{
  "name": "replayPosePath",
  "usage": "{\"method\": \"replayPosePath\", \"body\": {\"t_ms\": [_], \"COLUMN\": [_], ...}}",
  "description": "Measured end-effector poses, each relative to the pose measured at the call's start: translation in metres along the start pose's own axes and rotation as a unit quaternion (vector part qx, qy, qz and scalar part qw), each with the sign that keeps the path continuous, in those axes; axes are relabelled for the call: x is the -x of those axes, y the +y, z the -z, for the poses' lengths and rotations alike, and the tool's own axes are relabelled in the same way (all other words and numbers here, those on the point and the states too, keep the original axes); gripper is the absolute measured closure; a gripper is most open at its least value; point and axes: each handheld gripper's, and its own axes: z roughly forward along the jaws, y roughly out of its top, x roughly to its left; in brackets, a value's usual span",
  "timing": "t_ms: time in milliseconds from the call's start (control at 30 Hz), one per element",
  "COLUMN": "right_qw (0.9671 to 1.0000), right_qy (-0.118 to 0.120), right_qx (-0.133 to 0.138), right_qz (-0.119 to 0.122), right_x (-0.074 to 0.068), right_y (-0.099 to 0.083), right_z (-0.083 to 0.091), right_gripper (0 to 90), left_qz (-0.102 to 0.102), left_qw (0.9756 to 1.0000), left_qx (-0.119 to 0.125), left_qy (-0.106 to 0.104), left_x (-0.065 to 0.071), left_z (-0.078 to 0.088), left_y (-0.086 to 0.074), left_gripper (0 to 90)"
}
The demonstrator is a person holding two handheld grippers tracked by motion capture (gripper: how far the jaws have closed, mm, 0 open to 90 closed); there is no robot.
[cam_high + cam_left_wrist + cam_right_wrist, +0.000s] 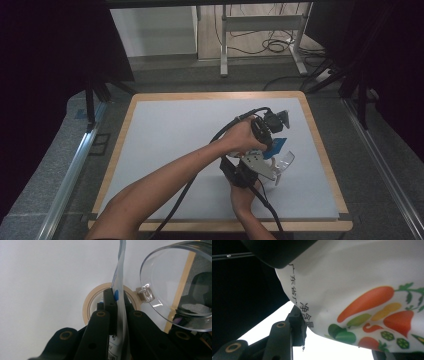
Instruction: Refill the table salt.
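A white plastic bag (362, 277) printed with vegetables and Chinese text is held off the table between both grippers. In the left gripper view my left gripper (118, 298) is shut on the bag's thin blue-and-white edge (119, 272). My right gripper (337, 340) has the bag's bulging body between its jaws, and the bag's lower corner presses against one pad (297, 325). In the high view the forearms cross: the left gripper (274, 125) is farther off, the right gripper (270, 172) nearer, with the bag (276, 146) between them.
A clear round plastic container (175, 285) (286, 161) lies tilted just right of the bag. A roll of beige tape (87, 305) lies flat on the white mat (175, 130) under the left gripper. The mat's wooden border (320, 145) runs close on the right.
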Motion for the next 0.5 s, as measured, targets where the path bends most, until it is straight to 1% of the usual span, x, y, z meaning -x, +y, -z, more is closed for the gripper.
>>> {"method": "replayPosePath", "body": {"t_ms": [267, 500], "right_qw": [1.0000, 0.9999], "right_qy": [-0.001, -0.008], "right_qx": [0.003, 0.007], "right_qz": [0.003, 0.004], "right_x": [-0.0007, -0.0028], "right_y": [0.0000, 0.0002], "right_z": [-0.0004, -0.0003], "right_gripper": [53.3, 53.2], "left_qz": [-0.002, -0.004], "left_qw": [1.0000, 1.0000], "left_qx": [0.001, 0.001], "left_qy": [0.000, -0.001], "left_x": [0.0003, 0.0012], "left_z": [0.0010, 0.0022], "left_y": [-0.0005, -0.0011], "left_gripper": [90.0, 90.0]}}
